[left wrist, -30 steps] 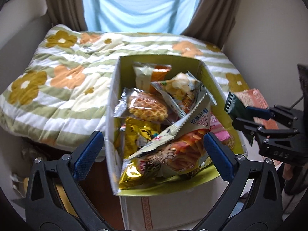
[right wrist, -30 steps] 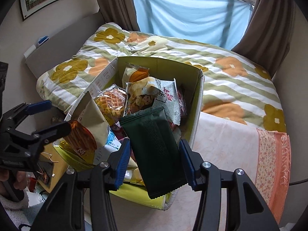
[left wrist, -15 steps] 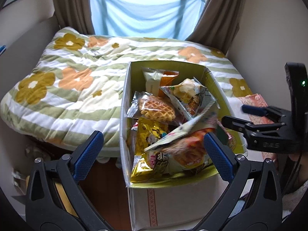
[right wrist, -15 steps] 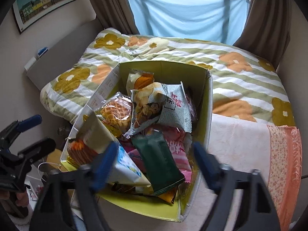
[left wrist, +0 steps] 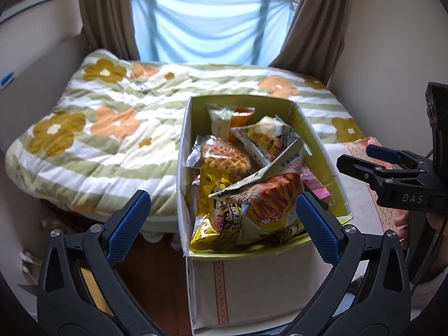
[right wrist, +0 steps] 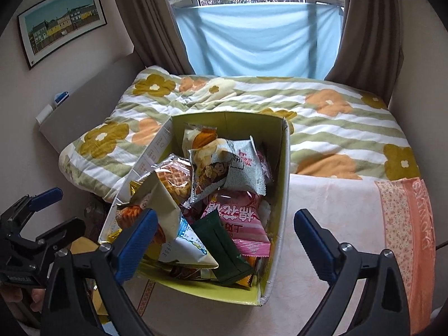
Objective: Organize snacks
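Between the spread blue pads of the right hand-held gripper (right wrist: pixel 224 240) nothing is held; its jaws have just been opening, and the dark green packet (right wrist: pixel 222 247) lies free in the cardboard box (right wrist: pixel 282 212), across a pink packet (right wrist: pixel 240 224). Left of it, the left hand-held gripper (left wrist: pixel 221 225) also stands wide open and empty, poised above the near end of the same box. Two hand-held grippers show in all, one box, and at least eight snack packets heaped inside: a waffle packet (left wrist: pixel 224 158), a gold bag (left wrist: pixel 212 210), an orange-stick bag with a white back (left wrist: pixel 268 196), a grey-and-white packet (right wrist: pixel 224 168), an orange-and-cream packet (left wrist: pixel 229 117) at the far wall, plus others buried beneath and not countable. Beyond the box stretches a bed with one flowered striped quilt (left wrist: pixel 112 128); a peach towel (right wrist: pixel 406 224) lies to its right. Behind hang two brown curtains and one blue cloth (right wrist: pixel 257 36) across the window. One framed picture (right wrist: pixel 61 19) hangs on the left wall.
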### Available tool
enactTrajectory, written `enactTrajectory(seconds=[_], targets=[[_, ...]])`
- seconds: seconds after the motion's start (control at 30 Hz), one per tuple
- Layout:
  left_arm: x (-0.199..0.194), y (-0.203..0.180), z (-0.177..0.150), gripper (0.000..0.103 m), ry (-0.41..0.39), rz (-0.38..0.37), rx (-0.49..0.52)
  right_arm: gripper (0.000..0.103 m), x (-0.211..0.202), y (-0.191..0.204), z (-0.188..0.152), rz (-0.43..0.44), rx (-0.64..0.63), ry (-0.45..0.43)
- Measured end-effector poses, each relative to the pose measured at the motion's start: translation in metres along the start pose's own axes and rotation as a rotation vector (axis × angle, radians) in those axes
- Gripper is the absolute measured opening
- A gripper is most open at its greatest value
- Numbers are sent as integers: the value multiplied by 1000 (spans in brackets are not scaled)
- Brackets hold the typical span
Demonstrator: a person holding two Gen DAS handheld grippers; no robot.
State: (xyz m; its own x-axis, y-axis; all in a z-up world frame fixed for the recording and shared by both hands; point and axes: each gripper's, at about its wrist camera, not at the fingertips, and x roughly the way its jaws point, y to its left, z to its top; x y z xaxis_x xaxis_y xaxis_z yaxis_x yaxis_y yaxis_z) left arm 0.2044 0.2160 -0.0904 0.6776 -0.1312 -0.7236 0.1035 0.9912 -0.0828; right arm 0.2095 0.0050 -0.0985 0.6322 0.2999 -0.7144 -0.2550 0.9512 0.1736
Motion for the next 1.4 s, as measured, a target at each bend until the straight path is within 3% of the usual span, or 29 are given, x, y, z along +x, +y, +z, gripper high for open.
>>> enactTrajectory(seconds=[0.33, 0.5, 0.63, 0.77, 0.97, 1.4], targets=[[-82, -46, 3, 103, -163, 29, 2, 97, -108, -20, -8, -83, -22, -172], [-142, -81, -5, 103, -280, 44, -8, 97, -174, -37, -23, -143, 1, -255], [-172, -108, -18, 103, -330, 81, 9, 103, -214, -46, -47, -209, 22, -298], [-187, -130, -36, 103, -327, 69, 34, 103, -236, -50, -75, -282, 35, -313], [-194, -145, -62, 103, -288, 58, 34, 103, -248, -56, -106, -294, 69, -304], [-206, -150, -80, 103, -288, 54, 25, 103, -263, -55, -119, -309, 72, -331]])
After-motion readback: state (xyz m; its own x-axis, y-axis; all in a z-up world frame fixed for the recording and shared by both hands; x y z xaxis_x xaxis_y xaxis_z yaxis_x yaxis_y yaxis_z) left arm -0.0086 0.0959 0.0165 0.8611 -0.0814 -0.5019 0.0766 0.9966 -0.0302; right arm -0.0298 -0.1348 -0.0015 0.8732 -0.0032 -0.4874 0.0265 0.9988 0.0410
